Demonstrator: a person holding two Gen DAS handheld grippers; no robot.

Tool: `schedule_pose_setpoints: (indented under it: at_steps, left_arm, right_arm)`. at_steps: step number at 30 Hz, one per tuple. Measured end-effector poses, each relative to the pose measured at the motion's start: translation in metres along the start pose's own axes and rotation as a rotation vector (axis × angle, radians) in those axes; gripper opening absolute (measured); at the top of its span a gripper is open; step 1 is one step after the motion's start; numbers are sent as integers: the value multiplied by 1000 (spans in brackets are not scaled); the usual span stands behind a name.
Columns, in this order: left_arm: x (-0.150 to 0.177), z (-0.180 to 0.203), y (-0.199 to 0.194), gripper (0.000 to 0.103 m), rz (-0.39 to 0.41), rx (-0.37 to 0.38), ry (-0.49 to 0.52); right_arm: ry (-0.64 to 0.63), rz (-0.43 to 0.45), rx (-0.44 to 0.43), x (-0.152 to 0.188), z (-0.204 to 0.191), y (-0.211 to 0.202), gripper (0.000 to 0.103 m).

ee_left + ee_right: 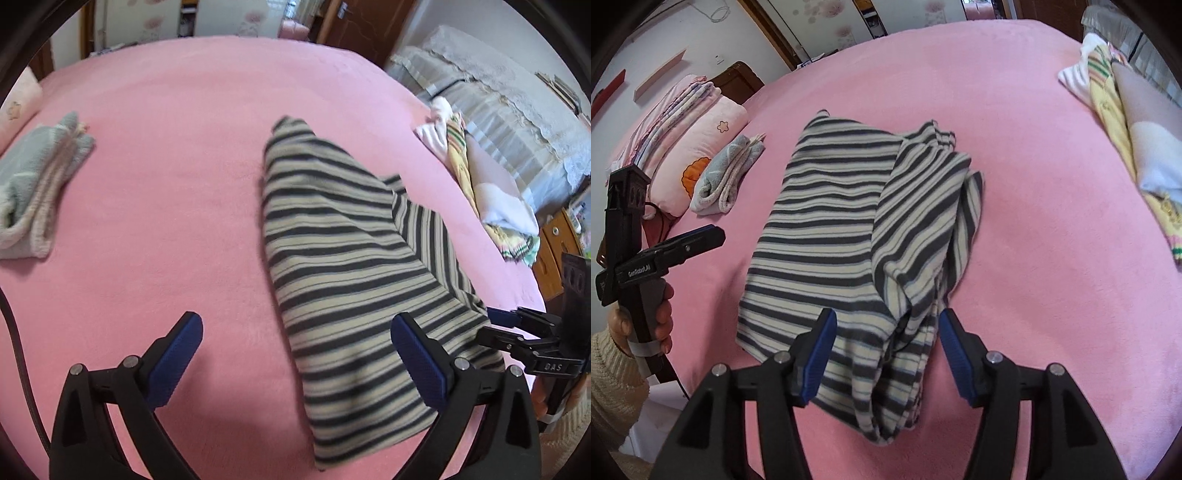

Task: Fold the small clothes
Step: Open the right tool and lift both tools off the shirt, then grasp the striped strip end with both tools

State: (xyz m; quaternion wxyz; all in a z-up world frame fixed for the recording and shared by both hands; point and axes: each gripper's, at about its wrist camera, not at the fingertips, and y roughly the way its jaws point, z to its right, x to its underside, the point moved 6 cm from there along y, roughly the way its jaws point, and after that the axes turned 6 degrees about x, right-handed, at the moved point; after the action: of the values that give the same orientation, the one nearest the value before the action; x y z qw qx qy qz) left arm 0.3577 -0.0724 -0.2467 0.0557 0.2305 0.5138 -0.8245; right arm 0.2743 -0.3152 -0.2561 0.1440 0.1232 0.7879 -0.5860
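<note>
both grippers are black plastic with ribbed blue pads and silver screws, white lettering on one arm, and the hand wears a cream knit sleeve.

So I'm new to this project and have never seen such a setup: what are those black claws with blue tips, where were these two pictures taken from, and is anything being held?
No robot here: a person holds a handheld two-finger gripper in each hand, each carrying a wide-angle camera that looks along its fingers. One picture looks from the left gripper, the other from the right gripper. Both have open jaws and grip nothing, though the right one straddles the near edge of the striped garment. That garment lies partly folded on the pink blanket. At the left lies a folded grey-and-white cloth, at the right a pile of unfolded clothes. A hand holds the left gripper's handle.
</note>
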Motion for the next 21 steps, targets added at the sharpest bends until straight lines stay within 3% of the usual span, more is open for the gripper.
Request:
schedule_pose_setpoints:
  at_steps: [5,11,21]
  left_arm:
    - [-2,-5,31,101,-58,-14,12]
    - [-5,-9,63,100,-105,27,-17]
    - [-12,-8,84,95,-94,45,6]
  right_arm:
    - [68,-49,-36,2,13,23,58]
    - [136,-65,-91,4,22,40,71]
    - [162,-79,-168,1,20,59,74]
